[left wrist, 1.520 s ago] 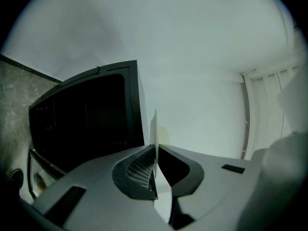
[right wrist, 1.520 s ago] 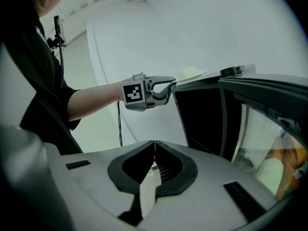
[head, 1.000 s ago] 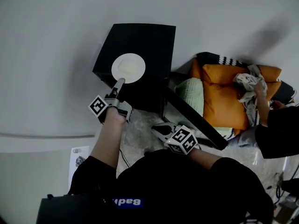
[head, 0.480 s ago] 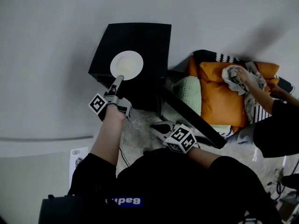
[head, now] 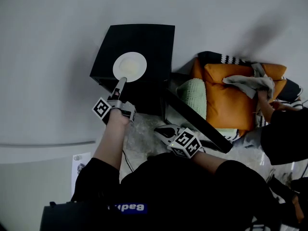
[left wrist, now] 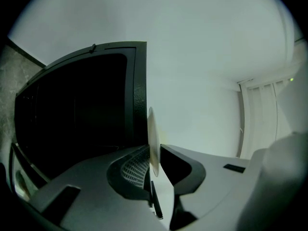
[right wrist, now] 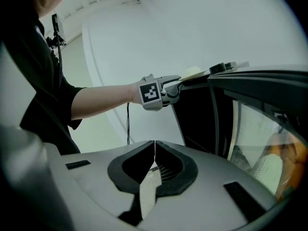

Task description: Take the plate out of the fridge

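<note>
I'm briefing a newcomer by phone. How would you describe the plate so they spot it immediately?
Look for the black mini fridge, left of the orange cushions in the head view. On its top lies a round white plate, the only dish there, pale against the dark surface.

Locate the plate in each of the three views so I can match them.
Head view: plate upper left of centre, lying on top of the black fridge.
Left gripper view: centre, edge-on between the left gripper's fingers, which have just been opening.
Right gripper view: pale sliver at upper centre-right, beside the left gripper.
Shared landmark: the black fridge.
</note>
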`<action>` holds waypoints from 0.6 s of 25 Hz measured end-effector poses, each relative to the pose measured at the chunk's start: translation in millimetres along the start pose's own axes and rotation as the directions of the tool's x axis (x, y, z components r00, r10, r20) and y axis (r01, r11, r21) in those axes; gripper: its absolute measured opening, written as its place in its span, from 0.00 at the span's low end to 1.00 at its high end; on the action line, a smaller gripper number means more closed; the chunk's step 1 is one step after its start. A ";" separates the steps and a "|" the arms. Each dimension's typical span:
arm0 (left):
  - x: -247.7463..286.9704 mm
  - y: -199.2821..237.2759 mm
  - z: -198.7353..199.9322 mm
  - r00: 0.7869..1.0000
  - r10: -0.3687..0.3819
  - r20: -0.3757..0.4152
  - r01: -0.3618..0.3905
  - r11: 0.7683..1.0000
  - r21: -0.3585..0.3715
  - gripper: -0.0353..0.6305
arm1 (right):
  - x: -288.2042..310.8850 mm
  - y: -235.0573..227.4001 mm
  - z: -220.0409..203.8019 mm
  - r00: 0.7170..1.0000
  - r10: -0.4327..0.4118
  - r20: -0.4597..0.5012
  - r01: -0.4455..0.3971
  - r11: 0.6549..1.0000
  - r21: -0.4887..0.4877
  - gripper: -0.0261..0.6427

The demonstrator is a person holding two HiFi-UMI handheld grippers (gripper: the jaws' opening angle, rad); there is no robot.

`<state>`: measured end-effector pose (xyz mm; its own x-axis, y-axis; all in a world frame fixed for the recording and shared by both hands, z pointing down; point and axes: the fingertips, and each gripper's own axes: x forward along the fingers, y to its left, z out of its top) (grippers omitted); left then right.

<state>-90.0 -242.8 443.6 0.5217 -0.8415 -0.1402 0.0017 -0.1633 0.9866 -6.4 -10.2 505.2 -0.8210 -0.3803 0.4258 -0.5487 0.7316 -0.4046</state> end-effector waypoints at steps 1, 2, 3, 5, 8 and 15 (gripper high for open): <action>-0.4 1.3 0.4 1.000 0.005 0.000 -0.005 1.000 0.009 0.15 | -0.3 -0.4 0.4 1.000 -0.001 0.000 0.001 1.000 -0.001 0.06; -0.9 2.8 1.2 1.000 0.008 0.001 -0.008 1.000 0.018 0.17 | -0.6 -1.0 1.1 1.000 -0.003 0.002 0.003 1.000 -0.002 0.06; -1.7 4.3 2.3 1.000 0.009 0.005 -0.009 1.000 0.026 0.18 | -0.9 -1.7 1.9 1.000 -0.005 0.004 0.005 1.000 -0.003 0.06; -3.8 7.8 4.2 1.000 0.007 0.011 -0.007 0.999 0.035 0.21 | -0.8 -2.1 1.5 1.000 -0.007 0.002 0.007 1.000 -0.004 0.06; -6.5 11.8 4.3 1.000 -0.006 0.010 0.006 0.999 0.032 0.24 | 0.0 -1.4 -0.6 1.000 -0.005 -0.004 0.005 1.000 -0.002 0.06; -21.3 9.2 3.2 0.999 -0.039 0.026 0.038 0.999 0.003 0.24 | 6.0 -1.0 -2.0 1.000 0.001 -0.013 -0.001 1.000 -0.014 0.06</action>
<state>-103.8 -228.0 455.5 0.4985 -0.8479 -0.1802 0.0193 -0.1970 0.9802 -10.5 -12.0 509.8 -0.8194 -0.3722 0.4359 -0.5456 0.7397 -0.3940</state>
